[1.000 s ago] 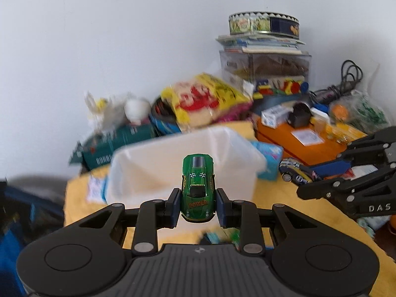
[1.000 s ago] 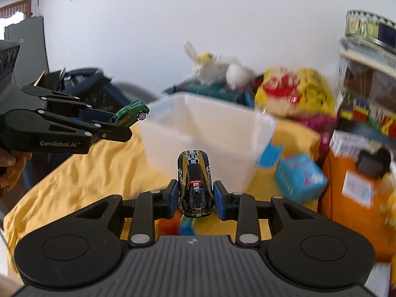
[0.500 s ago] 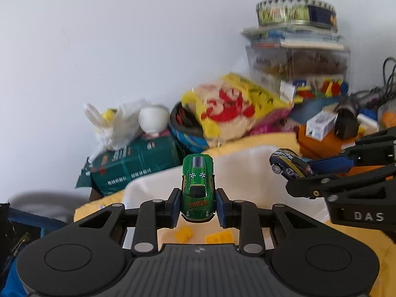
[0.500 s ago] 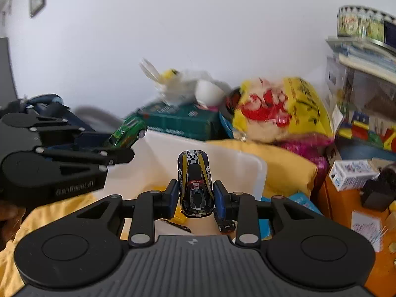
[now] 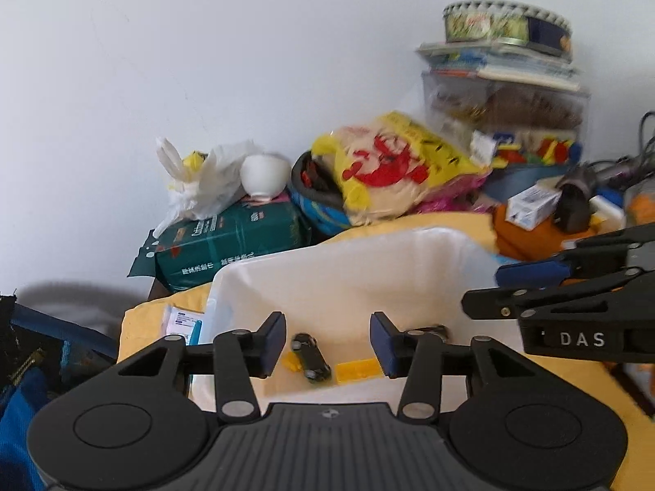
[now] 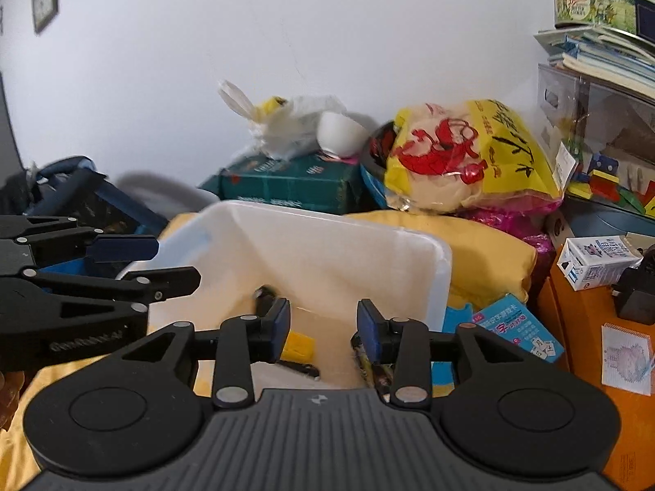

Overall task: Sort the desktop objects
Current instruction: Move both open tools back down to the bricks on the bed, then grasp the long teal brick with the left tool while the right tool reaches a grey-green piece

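Left wrist: both claws (opening, empty) have dropped their toy cars (image 5: 310,356) into the bin (image 5: 348,257).

White bin (image 5: 348,270), yellow cloth (image 6: 483,245)

The left tool (image 5: 327,341) stands above a white plastic bin (image 5: 352,262), and its jaws are opening with nothing between them. Below, on the bin floor, lies a dark toy car (image 5: 311,357) between two yellow blocks (image 5: 358,368). The right tool (image 5: 552,286) reaches in from the right side over the bin edge, and its blue pads hold nothing. The bin sits on a yellow cloth (image 5: 143,323). Behind it, against the white wall, are a green package (image 5: 233,245), a white plastic bag (image 5: 204,180), a yellow bag with red print (image 5: 389,172) and a round tin (image 5: 505,26) on top of a stack.
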